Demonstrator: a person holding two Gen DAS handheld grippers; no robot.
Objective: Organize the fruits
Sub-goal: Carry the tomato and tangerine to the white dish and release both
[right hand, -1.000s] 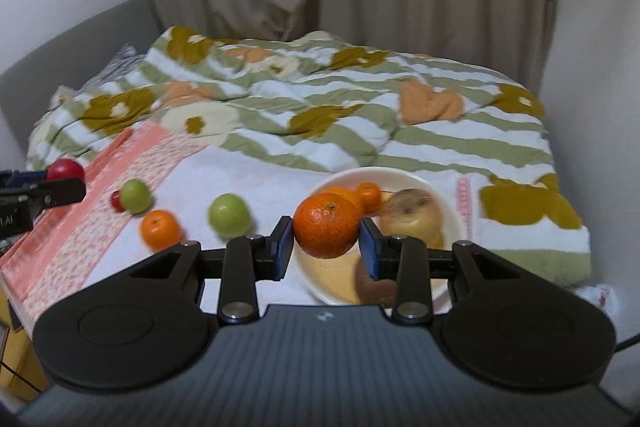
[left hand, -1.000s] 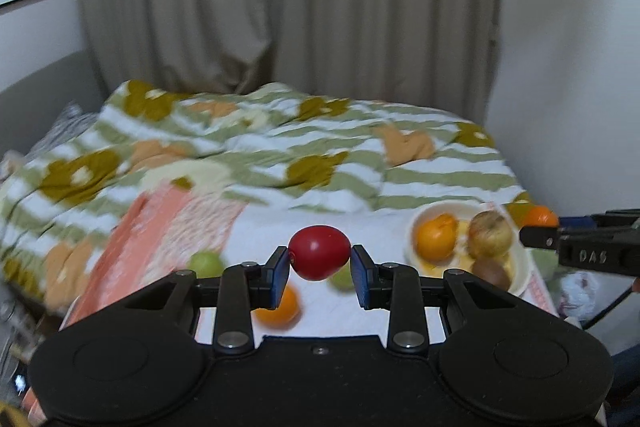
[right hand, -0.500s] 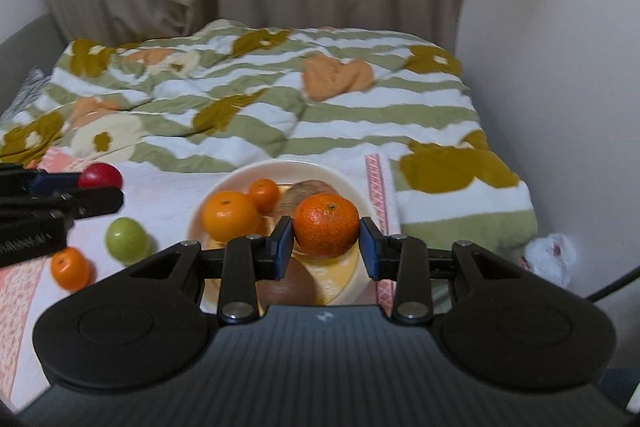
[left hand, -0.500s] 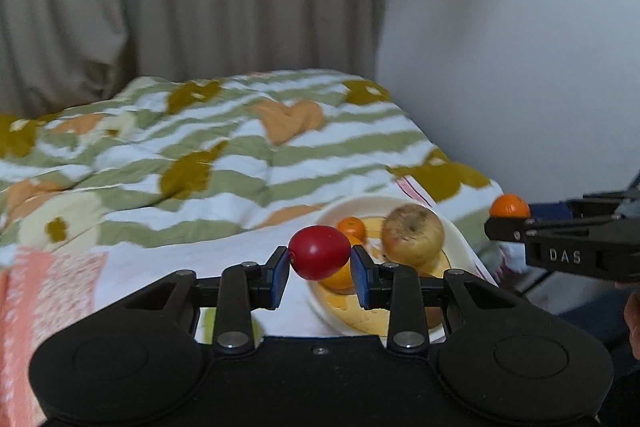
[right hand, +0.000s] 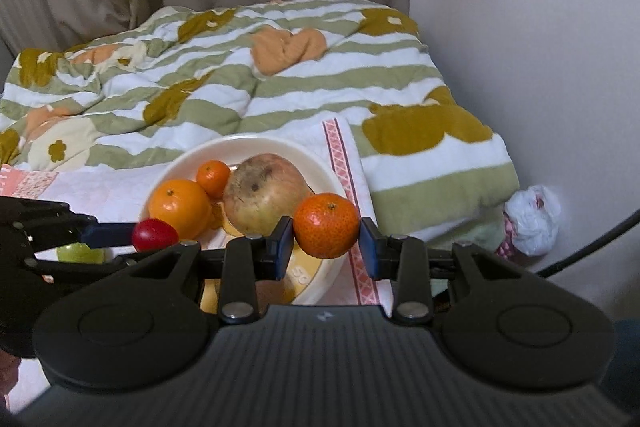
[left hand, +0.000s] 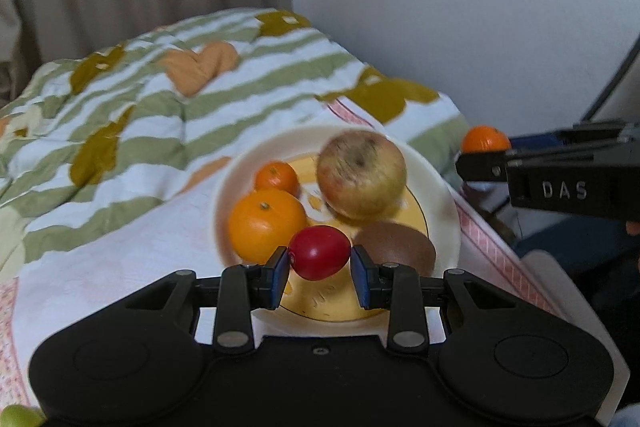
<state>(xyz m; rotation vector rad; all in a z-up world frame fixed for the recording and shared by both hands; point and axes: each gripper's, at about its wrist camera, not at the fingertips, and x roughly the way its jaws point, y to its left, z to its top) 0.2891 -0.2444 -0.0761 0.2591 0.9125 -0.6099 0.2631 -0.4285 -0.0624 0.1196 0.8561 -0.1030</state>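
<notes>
My left gripper (left hand: 319, 259) is shut on a small red fruit (left hand: 319, 252) and holds it over the near part of a cream plate (left hand: 442, 183). The plate holds a large orange (left hand: 266, 219), a small orange (left hand: 277, 178), a yellowish apple (left hand: 362, 174) and a brown kiwi (left hand: 396, 247). My right gripper (right hand: 326, 231) is shut on a mandarin (right hand: 326, 225) above the plate's right rim (right hand: 320, 163). The left gripper with the red fruit (right hand: 154, 235) shows at the left in the right wrist view.
The plate sits on a pink-and-white cloth (right hand: 344, 143) on a bed with a green striped blanket (right hand: 280, 87). A green fruit (right hand: 80, 253) lies left of the plate. A wall (right hand: 540, 47) and a white bag (right hand: 532, 221) are at the right.
Both grippers have moved closer to the plate with their fruits held. The left gripper now hangs over the plate; the right one is at its right rim.
</notes>
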